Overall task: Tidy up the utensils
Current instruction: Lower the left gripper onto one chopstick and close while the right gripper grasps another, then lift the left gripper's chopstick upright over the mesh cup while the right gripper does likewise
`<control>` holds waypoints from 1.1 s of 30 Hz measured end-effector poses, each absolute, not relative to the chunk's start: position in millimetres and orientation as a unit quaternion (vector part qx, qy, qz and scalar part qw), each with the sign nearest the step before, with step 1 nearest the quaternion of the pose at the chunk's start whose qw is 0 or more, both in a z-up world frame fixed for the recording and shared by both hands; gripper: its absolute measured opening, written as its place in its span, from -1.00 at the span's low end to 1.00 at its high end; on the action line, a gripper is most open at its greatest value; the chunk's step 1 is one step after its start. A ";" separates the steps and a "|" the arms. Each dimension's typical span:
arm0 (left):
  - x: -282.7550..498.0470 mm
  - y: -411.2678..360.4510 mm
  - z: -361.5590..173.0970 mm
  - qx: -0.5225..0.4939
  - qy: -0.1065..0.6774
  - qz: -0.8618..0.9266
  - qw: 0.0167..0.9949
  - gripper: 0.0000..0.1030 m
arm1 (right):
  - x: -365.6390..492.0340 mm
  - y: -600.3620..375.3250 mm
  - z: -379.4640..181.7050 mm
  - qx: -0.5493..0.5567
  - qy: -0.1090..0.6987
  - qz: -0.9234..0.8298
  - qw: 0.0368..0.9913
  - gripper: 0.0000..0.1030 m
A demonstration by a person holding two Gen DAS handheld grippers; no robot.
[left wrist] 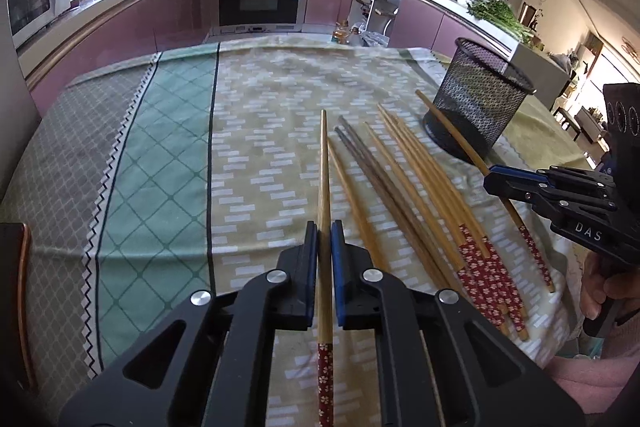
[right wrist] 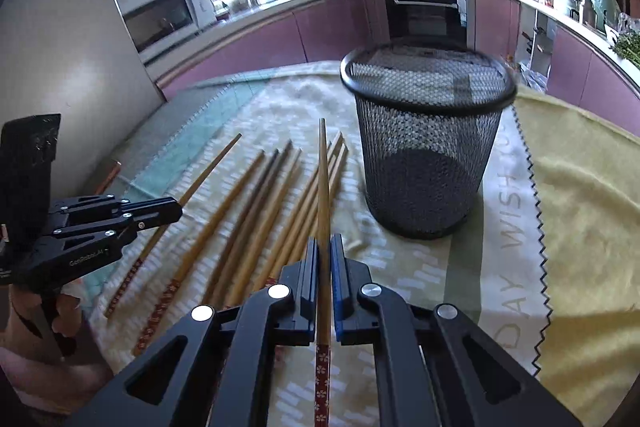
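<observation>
Bamboo chopsticks (left wrist: 404,187), light, stiff, slick: left gripper (left wrist: 325,239) and right gripper (right wrist: 325,255) each pinch one mid-shaft, near mesh cup (right wrist: 424,155).

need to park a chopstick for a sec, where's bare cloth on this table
Free: the green and grey striped side of the tablecloth, left of the loose chopsticks; also the yellow cloth right of the mesh holder. Crowded: between chopsticks and holder.

Black mesh cup (right wrist: 428,163); chopsticks (left wrist: 404,195) tan, red floral ends; tablecloth (left wrist: 160,167) green-beige.
</observation>
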State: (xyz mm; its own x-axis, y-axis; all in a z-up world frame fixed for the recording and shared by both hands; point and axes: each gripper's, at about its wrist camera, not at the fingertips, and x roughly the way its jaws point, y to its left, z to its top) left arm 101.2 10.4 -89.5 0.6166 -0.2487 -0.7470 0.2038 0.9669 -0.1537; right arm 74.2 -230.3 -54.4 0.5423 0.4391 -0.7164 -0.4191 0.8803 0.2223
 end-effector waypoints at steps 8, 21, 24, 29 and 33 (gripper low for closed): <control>83.1 6.3 -40.7 -0.042 0.376 -0.178 0.909 -0.85 | 60.1 -240.5 -20.8 0.021 0.363 0.262 0.894 -0.89; 59.6 -3.7 28.5 -0.070 0.305 -0.257 0.915 -0.85 | 51.3 -267.8 29.5 0.046 0.283 0.269 0.920 -0.89; 66.2 -10.1 42.9 -0.074 0.287 -0.264 0.918 -0.85 | 55.4 -274.3 40.4 0.050 0.268 0.270 0.923 -0.89; 86.4 -25.0 67.0 -0.082 0.258 -0.278 0.922 -0.85 | 63.7 -282.6 60.8 0.047 0.246 0.272 0.929 -0.89; 103.7 -39.8 86.4 -0.080 0.237 -0.286 0.925 -0.85 | 70.4 -289.0 76.6 0.043 0.226 0.268 0.936 -0.89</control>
